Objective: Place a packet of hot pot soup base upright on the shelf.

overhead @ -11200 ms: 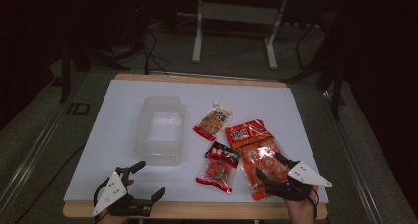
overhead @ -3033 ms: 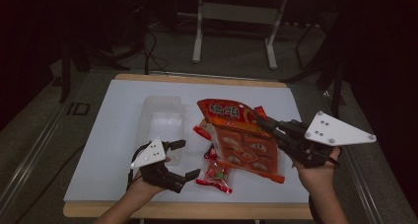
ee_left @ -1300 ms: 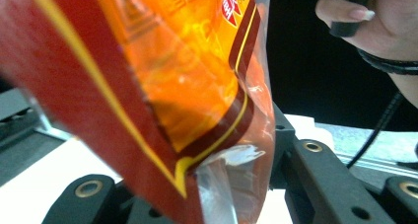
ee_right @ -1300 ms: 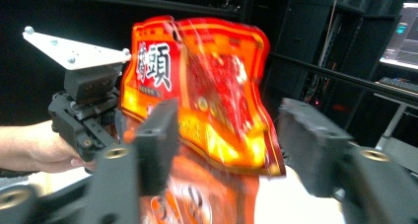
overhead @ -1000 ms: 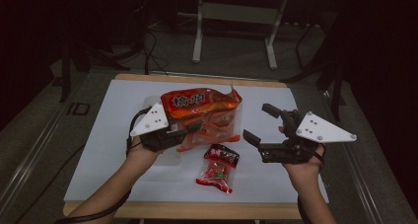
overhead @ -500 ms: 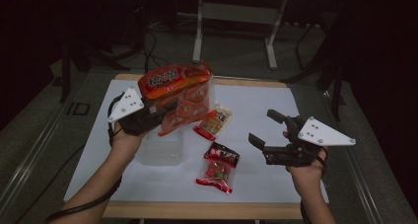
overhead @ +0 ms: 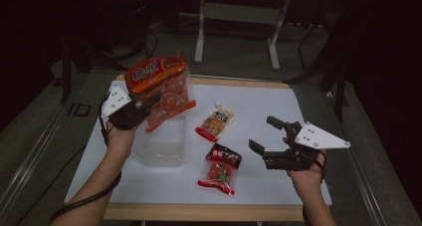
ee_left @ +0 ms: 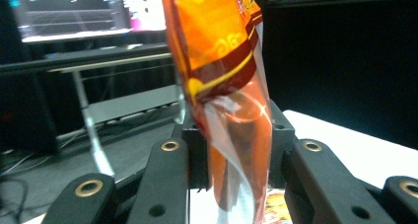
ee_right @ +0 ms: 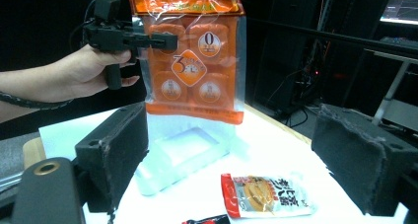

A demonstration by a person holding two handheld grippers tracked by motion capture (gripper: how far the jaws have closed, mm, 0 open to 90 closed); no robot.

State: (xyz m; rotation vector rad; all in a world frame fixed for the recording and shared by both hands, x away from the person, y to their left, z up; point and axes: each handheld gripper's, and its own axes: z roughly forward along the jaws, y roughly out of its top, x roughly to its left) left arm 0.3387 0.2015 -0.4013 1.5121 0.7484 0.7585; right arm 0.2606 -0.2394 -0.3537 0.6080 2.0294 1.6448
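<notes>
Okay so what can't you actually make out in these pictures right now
- Orange snack bag: top cut off by the edge in the left gripper view; print too blurred to read in the high view.
- Clear plastic container: the bag covers its far side in the high view.
- Red packet: cut off by the bottom edge in the right gripper view.

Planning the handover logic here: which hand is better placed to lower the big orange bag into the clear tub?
Left. The left gripper is already shut on the orange bag, which hangs right above the clear tub. The right gripper is open with nothing between its jaws, off to the side.
</notes>
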